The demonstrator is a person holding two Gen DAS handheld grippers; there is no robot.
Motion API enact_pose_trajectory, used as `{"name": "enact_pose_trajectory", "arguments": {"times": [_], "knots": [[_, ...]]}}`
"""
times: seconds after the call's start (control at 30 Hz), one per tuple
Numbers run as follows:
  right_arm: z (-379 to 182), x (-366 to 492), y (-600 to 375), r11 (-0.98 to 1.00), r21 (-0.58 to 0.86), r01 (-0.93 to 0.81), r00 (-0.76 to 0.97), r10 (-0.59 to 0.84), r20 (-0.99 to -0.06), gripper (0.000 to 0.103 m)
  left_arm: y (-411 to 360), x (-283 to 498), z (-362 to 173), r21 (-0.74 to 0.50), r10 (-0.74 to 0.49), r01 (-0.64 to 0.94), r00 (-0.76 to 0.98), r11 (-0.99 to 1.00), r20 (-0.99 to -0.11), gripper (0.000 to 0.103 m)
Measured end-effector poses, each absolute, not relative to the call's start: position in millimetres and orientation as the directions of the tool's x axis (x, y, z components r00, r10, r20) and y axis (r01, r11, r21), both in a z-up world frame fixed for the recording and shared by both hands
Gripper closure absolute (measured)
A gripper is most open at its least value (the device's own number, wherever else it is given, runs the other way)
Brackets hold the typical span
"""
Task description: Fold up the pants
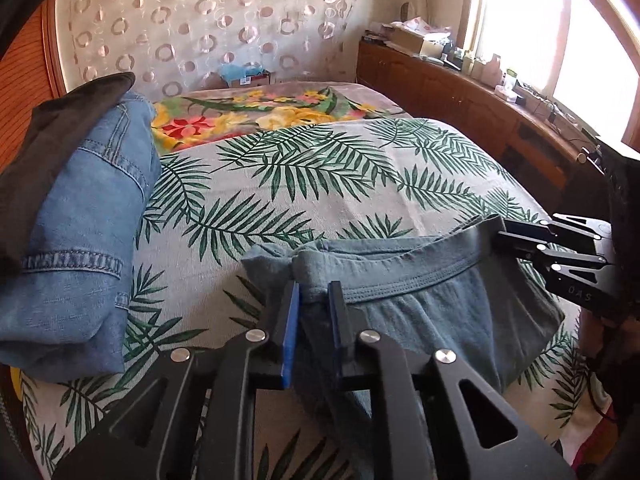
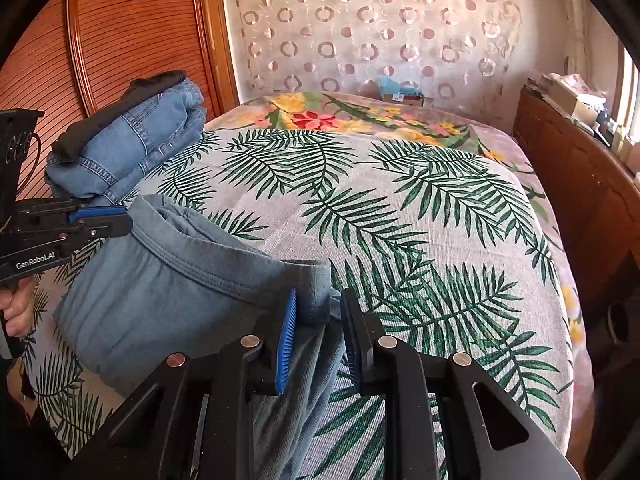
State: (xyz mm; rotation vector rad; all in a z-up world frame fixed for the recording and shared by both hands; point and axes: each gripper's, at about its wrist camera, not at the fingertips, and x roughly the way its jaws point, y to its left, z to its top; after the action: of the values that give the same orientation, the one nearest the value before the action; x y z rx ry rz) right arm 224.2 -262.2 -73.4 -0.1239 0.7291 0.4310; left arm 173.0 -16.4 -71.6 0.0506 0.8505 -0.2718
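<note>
Grey-blue pants (image 1: 420, 308) (image 2: 160, 300) are held up by the waistband over a bed with a palm-leaf sheet (image 1: 300, 184) (image 2: 420, 220). My left gripper (image 1: 314, 288) is shut on a bunched left end of the waistband, with cloth pressed between its blue pads. It also shows at the left edge of the right wrist view, left gripper (image 2: 128, 220), held by a hand (image 2: 16, 312). My right gripper (image 2: 318, 296) is shut on the waistband's other end, and the legs hang down below its fingers. In the left wrist view the right gripper (image 1: 504, 236) bites the far corner.
A stack of folded blue jeans (image 1: 80, 240) (image 2: 132, 148) with a dark garment (image 1: 60, 128) on top lies at the bed's left side. A floral blanket (image 1: 240, 116) covers the far end. A cluttered wooden cabinet (image 1: 460, 96) runs along the right under a window.
</note>
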Motion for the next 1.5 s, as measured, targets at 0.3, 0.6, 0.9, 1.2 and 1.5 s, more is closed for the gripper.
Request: {"name": "enact_pose_trajectory", "arguments": {"times": [0.3,0.6,0.9,1.2,1.5], "knots": [[-59,197,-273,0.898,0.072,-0.433,0.666,0.373,-0.646,0.073,-21,137,-54,-0.081,-0.286,0.324,0.658,0.943,-0.697,0.026],[-63,147,-289,0.89,0.084,-0.448,0.648,0.388,-0.655,0.069,-28,108,-74,-0.071,-0.283,0.342,0.622,0.937,-0.73,0.026],[-68,122,-298,0.886,0.092,-0.455,0.632,0.395,-0.667,0.066,-26,102,-91,-0.064,-0.264,0.332,0.602,0.941,-0.754,0.026],[-74,126,-294,0.884,0.078,-0.46,0.622,0.384,-0.682,0.066,-28,105,-98,-0.054,-0.249,0.326,0.594,0.944,-0.764,0.026],[-75,124,-299,0.873,0.114,-0.474,0.62,0.423,-0.661,0.094,-27,106,-103,-0.061,-0.254,0.326,0.592,0.943,-0.765,0.025]]}}
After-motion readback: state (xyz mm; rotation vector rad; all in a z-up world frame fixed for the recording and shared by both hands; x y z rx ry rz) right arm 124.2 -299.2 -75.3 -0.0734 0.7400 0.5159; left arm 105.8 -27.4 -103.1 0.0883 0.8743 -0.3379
